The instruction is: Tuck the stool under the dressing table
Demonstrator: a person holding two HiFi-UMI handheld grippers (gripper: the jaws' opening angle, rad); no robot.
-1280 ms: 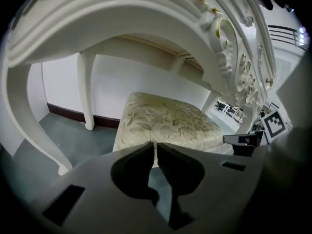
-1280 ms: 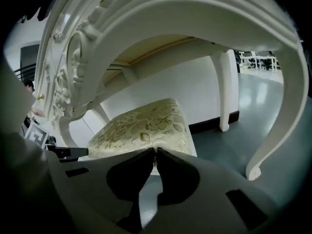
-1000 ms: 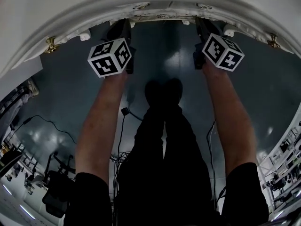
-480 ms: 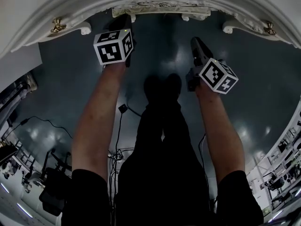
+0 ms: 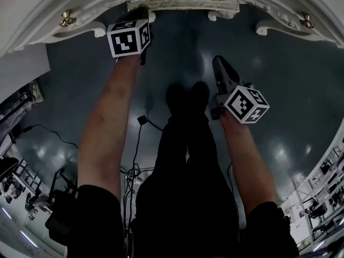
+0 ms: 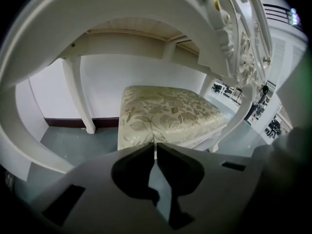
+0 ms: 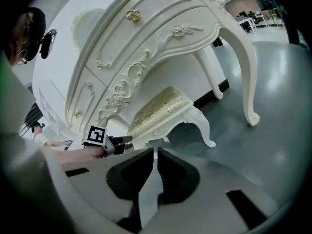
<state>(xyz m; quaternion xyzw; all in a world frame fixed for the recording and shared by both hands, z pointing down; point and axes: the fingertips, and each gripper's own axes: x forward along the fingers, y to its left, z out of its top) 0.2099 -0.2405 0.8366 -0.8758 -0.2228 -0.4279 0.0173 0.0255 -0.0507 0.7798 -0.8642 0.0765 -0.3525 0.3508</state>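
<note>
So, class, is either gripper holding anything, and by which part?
Nothing is held. Both the left gripper and the right gripper are shut on nothing; the stool sits under the dressing table, ungripped.

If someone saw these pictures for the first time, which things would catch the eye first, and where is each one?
First comes the ornate white dressing table with gold knobs, which arches across the top of the head view. Next is the stool with its leafy cream cushion, standing under that table. Then come the black-and-white marker cubes on the left tool and right tool, both shut and empty, over the dark floor.
</note>
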